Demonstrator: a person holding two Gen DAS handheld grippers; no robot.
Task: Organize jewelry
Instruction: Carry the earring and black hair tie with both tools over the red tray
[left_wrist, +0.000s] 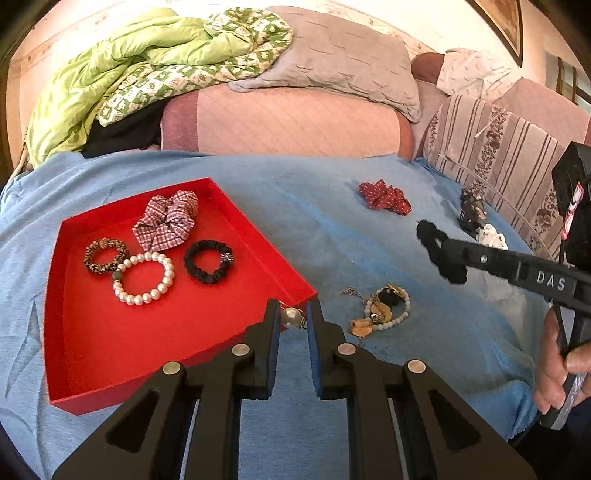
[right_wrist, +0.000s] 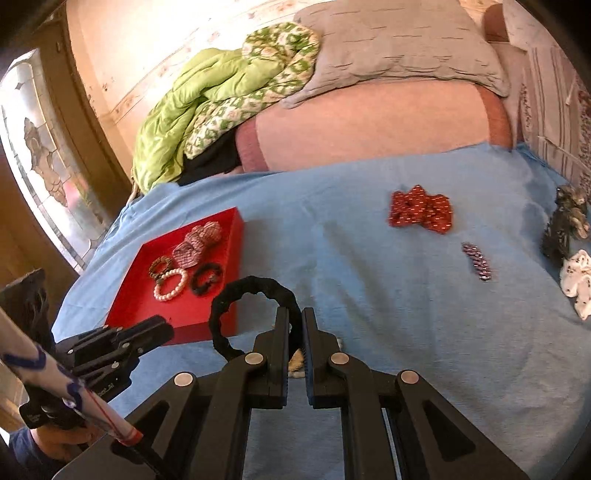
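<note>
Right gripper (right_wrist: 295, 314) clamped the black fabric scrunchie (right_wrist: 236, 295); left gripper (left_wrist: 291, 314) pinched a pearl pendant (left_wrist: 290, 317) beside the red tray (left_wrist: 92, 343).

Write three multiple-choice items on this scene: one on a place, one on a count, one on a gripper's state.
1. Where does the white pearl bead bracelet lie?
A. on the blue cloth
B. in the red shallow tray
C. on the grey pillow

2. How many items lie in the red tray?
A. two
B. four
C. six

3. What does the right gripper hold?
A. nothing
B. the dark red dotted scrunchie
C. a black fabric hair band

Answers:
1 B, it rests on the tray floor.
2 B, a checked scrunchie, a brown band, the pearls and a small black scrunchie.
3 C, its jaws pinch the black ring.
</note>
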